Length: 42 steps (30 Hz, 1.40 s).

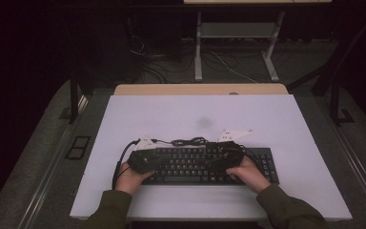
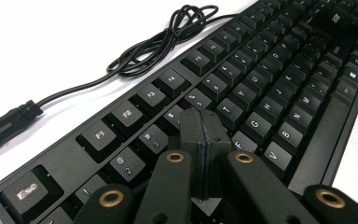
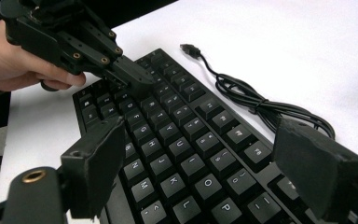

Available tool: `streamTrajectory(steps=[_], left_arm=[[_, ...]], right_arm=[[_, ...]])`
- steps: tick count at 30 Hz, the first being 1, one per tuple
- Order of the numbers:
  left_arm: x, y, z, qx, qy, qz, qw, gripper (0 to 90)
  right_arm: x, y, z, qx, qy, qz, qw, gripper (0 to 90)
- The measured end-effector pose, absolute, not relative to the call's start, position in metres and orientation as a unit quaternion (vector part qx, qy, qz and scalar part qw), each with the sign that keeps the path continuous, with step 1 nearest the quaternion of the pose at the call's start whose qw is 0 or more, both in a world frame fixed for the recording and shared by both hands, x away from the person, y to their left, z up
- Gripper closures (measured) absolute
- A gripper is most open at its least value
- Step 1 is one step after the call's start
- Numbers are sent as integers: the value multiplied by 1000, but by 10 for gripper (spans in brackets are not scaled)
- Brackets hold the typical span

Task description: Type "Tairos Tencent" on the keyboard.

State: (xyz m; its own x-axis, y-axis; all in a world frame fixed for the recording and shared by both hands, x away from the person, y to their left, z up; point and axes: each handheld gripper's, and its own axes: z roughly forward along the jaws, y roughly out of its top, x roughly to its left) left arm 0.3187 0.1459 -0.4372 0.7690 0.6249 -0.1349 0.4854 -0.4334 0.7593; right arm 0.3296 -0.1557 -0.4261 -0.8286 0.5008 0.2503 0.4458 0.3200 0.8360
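Note:
A black keyboard (image 1: 195,164) lies across the near part of the white tabletop (image 1: 195,114). Its black cable (image 1: 190,141) is coiled just behind it and ends in a USB plug (image 3: 190,49). My left gripper (image 1: 143,160) is over the keyboard's left end. In the left gripper view its jaws (image 2: 204,121) are pressed together with nothing between them, tips down at the letter keys (image 2: 242,107). I cannot tell whether they press a key. My right gripper (image 1: 231,155) hovers over the keyboard's right half. Its jaws (image 3: 205,158) stand wide apart above the keys (image 3: 182,140).
The white board ends near the person's sleeves (image 1: 109,210) at the front, and a wooden table edge (image 1: 200,89) shows behind it. Beyond that are desk legs (image 1: 198,52) and loose cables on a dark floor. White surface lies behind and on both sides of the keyboard.

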Motion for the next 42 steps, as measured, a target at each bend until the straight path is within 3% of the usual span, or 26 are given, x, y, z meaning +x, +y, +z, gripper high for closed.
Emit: streamTrajectory(steps=[10, 16, 30, 38, 42], left_arm=[[318, 148, -438, 839, 336, 74, 422, 881], [317, 148, -435, 836, 336, 78, 426, 812], [313, 154, -431, 827, 339, 76, 442, 750], [311, 154, -431, 829, 335, 80, 441, 622], [309, 154, -430, 829, 334, 85, 441, 512]], right_arm=[[329, -153, -427, 288, 814, 504, 28, 168], [330, -153, -427, 285, 812, 510, 23, 168], [333, -150, -428, 290, 814, 504, 13, 169], [337, -150, -426, 274, 820, 502, -4, 170], [338, -148, -423, 262, 828, 496, -5, 274]])
